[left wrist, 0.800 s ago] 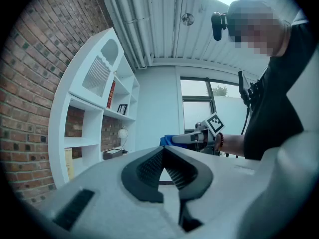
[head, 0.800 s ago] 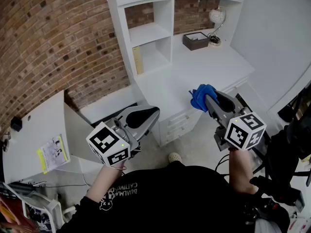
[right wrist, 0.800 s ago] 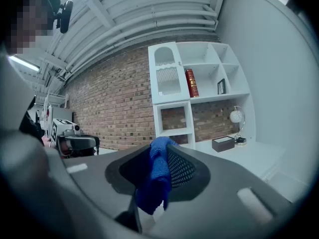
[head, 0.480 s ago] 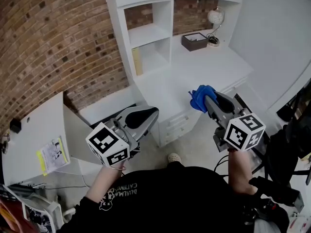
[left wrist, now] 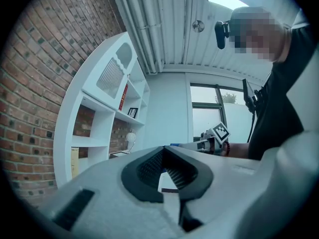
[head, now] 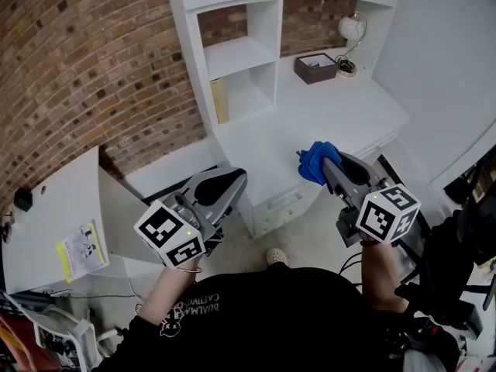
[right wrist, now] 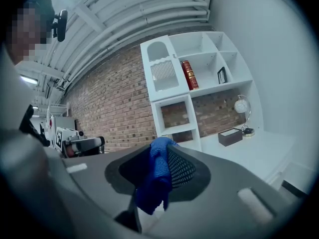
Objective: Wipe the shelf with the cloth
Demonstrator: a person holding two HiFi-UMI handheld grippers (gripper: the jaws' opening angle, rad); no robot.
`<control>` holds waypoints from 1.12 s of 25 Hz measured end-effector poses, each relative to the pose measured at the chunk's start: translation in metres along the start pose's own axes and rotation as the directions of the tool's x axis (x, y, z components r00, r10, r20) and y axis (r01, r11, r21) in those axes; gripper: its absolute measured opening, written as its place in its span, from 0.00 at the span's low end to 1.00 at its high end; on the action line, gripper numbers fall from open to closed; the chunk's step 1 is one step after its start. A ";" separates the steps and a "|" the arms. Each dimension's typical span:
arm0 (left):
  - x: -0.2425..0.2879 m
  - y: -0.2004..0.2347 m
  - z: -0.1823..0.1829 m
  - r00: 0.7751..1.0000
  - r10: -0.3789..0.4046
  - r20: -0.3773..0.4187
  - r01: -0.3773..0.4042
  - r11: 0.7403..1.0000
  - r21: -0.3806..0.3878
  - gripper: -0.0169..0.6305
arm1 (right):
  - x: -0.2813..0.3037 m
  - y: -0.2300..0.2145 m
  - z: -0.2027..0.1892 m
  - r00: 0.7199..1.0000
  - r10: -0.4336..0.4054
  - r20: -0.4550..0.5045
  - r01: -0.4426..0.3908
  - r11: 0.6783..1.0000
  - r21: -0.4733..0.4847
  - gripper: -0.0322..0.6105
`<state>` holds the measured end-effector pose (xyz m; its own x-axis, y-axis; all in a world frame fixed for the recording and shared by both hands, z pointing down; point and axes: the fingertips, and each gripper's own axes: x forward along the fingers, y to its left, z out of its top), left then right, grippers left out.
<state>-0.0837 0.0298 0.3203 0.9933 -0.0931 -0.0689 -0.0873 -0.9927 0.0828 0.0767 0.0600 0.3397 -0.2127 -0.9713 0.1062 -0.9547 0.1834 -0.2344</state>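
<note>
White shelf [head: 236,53]: ahead of both hand-held grippers, well apart, no contact; wiping apparently not yet begun.
Desk [head: 325,118]: below and beyond right hand-held gripper [head: 324,163].
Right hand-held gripper: clamped on blue cloth [head: 314,161], bunched at jaw tips, held in air.
Left hand-held gripper [head: 232,183]: jaws together, empty, low at side.
Remaining: reach shelf, wipe all of it.

Blk tee [head: 310,308], white print [head: 190,301]; short sleeves [head: 133,330].

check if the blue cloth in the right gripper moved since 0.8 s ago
Yes, slightly: the blue cloth in the right gripper has drifted left and away from the dark box, toward the person.
</note>
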 end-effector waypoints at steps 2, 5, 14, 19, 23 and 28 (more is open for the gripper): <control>0.009 0.014 -0.001 1.000 0.018 -0.005 -0.018 1.000 -0.003 0.03 | 0.017 -0.010 0.006 1.000 0.017 -0.005 -0.017 1.000 -0.006 0.22; 0.024 0.038 0.003 0.999 0.050 0.008 -0.050 0.999 0.007 0.03 | 0.043 -0.029 0.016 0.999 0.049 -0.007 -0.049 0.999 -0.011 0.22; 0.083 0.111 0.013 0.990 0.136 0.017 -0.137 0.989 0.052 0.03 | 0.126 -0.083 0.056 0.982 0.189 0.002 -0.189 0.981 -0.052 0.22; 0.126 0.139 0.016 0.988 0.152 0.018 -0.153 0.986 0.067 0.03 | 0.160 -0.103 0.077 0.962 0.270 -0.032 -0.271 0.954 -0.131 0.22; 0.151 0.150 0.004 0.986 0.164 -0.035 -0.160 0.982 0.103 0.03 | 0.189 -0.112 0.082 0.940 0.338 -0.048 -0.341 0.931 -0.131 0.22; 0.161 0.171 -0.007 0.982 0.172 -0.079 -0.167 0.984 0.067 0.03 | 0.237 -0.113 0.085 0.916 0.397 -0.058 -0.401 0.907 -0.129 0.22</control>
<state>0.0615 -0.1547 0.3307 0.9663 -0.2563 0.0247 -0.2569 -0.9661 0.0260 0.1518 -0.2040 0.3092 -0.5861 -0.8080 0.0605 -0.8071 0.5757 -0.1310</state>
